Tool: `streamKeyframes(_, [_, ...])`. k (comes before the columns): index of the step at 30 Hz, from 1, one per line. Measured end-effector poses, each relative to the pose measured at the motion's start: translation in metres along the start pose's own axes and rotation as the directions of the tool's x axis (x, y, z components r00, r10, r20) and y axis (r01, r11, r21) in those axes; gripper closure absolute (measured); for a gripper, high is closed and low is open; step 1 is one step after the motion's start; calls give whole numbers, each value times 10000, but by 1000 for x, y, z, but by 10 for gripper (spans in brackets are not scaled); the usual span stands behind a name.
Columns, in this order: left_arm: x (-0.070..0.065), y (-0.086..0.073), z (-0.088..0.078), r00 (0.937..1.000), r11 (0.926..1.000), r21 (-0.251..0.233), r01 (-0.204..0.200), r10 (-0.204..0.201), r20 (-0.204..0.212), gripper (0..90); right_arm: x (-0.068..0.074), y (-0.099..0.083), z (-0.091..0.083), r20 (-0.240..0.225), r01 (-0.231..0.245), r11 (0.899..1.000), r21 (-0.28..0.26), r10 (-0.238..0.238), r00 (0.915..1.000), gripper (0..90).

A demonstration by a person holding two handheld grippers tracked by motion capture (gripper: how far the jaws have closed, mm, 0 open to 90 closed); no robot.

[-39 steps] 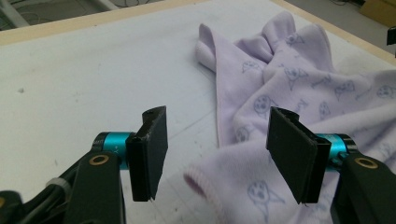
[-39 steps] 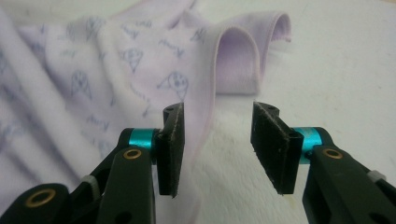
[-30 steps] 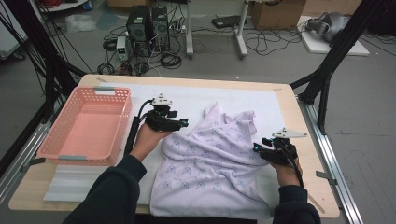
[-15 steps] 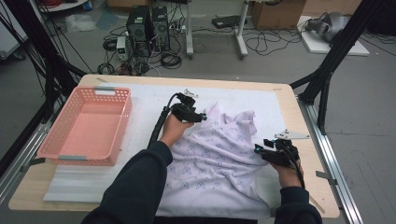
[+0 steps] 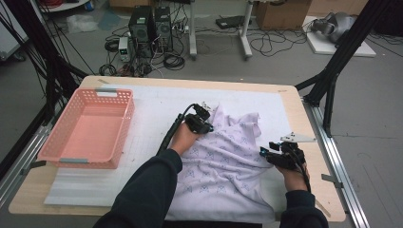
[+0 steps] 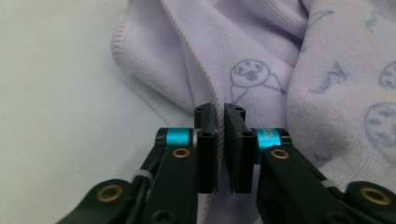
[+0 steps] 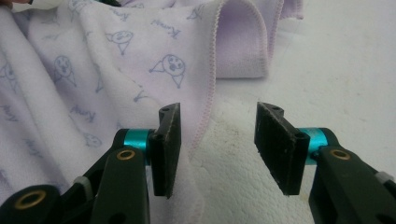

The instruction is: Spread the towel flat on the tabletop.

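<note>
Up close, left tongs (image 6: 219, 140) pinching the towel's (image 6: 261, 56) hem.

Even, soft indoor light, faint shadows, gripper views' foregrounds slightly blurred

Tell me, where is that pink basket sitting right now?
In the high view the pink basket sits on the table's left side, on the white mat, left of the lilac towel and apart from it.
</note>
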State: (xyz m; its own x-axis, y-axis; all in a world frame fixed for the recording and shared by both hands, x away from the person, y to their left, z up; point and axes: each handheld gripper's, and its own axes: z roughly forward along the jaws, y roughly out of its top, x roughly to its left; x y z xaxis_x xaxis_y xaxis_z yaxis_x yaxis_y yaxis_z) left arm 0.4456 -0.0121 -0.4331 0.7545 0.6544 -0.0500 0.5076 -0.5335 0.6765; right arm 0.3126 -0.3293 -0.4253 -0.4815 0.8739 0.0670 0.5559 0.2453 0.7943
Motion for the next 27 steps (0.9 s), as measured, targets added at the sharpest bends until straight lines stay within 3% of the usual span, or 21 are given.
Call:
streamKeyframes(7, [18,-21,-29,9967,9963,-293,812,-809,115,861,2,0,0,11,-60,10000,11,60,10000,504])
streamKeyframes(11, [33,-32,-51,9894,9885,-434,1448,-1452,-63,856,5,0,1,-1,-12,10000,53,12,10000,503])
streamKeyframes(17, [56,-68,-78,9737,9729,-628,2227,-2251,-345,856,12,3,5,-53,82,9999,67,-81,10000,503])
streamKeyframes(19, [60,-79,-85,9707,9709,-641,2309,-2343,-531,866,16,4,7,-128,175,9998,70,-174,9998,504])
streamKeyframes(22, [60,-95,-94,9669,9656,-858,2454,-2502,-496,867,23,6,11,-353,338,9994,57,-336,9988,505])
streamKeyframes(27, [52,-107,-107,9742,9738,-962,2061,-2135,-735,869,38,9,29,-860,900,9948,478,-857,9926,504])
